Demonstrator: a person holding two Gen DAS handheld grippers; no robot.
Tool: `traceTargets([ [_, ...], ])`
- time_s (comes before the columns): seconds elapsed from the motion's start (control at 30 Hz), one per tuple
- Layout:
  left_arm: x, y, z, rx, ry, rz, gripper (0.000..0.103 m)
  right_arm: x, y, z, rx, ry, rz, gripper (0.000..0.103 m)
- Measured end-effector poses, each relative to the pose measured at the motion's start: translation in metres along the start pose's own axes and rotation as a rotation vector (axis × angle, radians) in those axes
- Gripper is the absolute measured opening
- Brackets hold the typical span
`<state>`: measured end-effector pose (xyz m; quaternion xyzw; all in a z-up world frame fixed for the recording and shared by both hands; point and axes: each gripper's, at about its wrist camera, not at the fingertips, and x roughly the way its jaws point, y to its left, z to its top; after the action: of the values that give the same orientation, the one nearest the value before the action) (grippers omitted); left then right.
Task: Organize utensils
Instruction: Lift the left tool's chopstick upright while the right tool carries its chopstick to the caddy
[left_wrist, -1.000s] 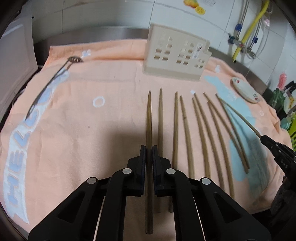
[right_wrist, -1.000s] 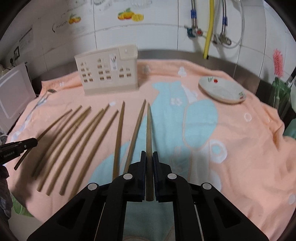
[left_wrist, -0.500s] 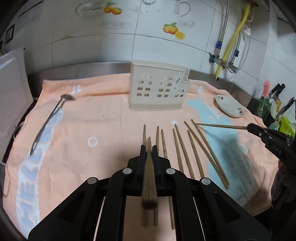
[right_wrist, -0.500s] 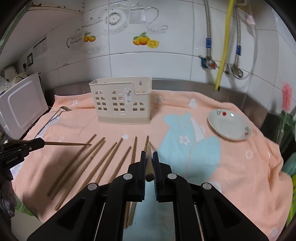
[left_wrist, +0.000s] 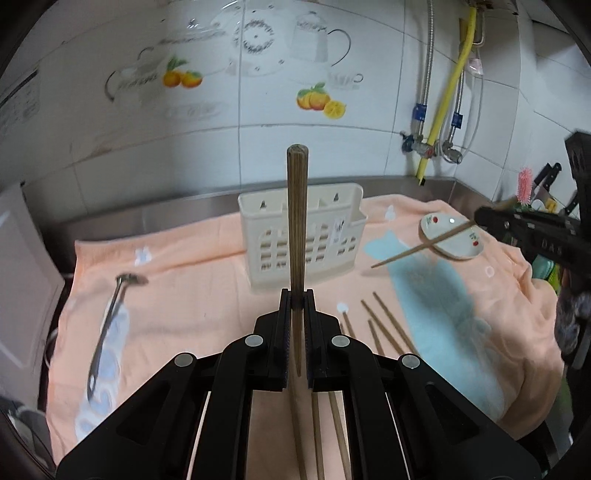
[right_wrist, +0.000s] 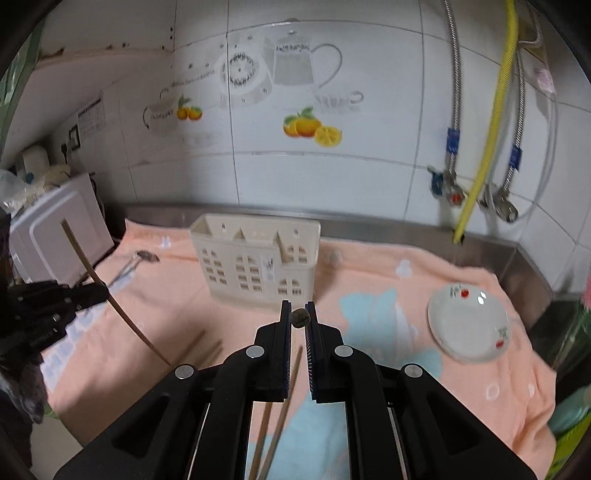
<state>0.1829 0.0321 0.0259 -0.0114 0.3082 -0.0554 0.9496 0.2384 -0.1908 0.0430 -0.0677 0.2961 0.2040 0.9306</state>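
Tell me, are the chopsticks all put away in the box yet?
Not yet. No chopstick shows sticking out of the cream holder. Right now the left gripper is shut on one chopstick, thick end up, and the right gripper is shut on another chopstick. Still left: several loose chopsticks and a metal spoon lying on the towel.

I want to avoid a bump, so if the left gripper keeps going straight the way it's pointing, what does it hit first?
Most likely the cream utensil holder. The left gripper, shut on a chopstick, points at the holder's front wall across bare orange towel. Nothing else seems to lie between, though depth is hard to judge.
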Motion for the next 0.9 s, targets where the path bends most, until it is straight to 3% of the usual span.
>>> traceTargets([
  [0.33,-0.024,-0.005,0.082,0.035,-0.169,-0.004,0.005,-0.007,-0.009,0.076,-0.039,-0.035,-0.007,0.007],
  [0.63,-0.003,-0.001,0.137,0.039,-0.275,0.085,0.005,0.023,-0.007,0.098,-0.041,0.006,-0.005,0.007],
  [0.9,0.057,0.022,0.136,-0.026,-0.19,0.087,0.005,0.052,-0.003,0.093,-0.051,0.056,-0.003,0.007],
])
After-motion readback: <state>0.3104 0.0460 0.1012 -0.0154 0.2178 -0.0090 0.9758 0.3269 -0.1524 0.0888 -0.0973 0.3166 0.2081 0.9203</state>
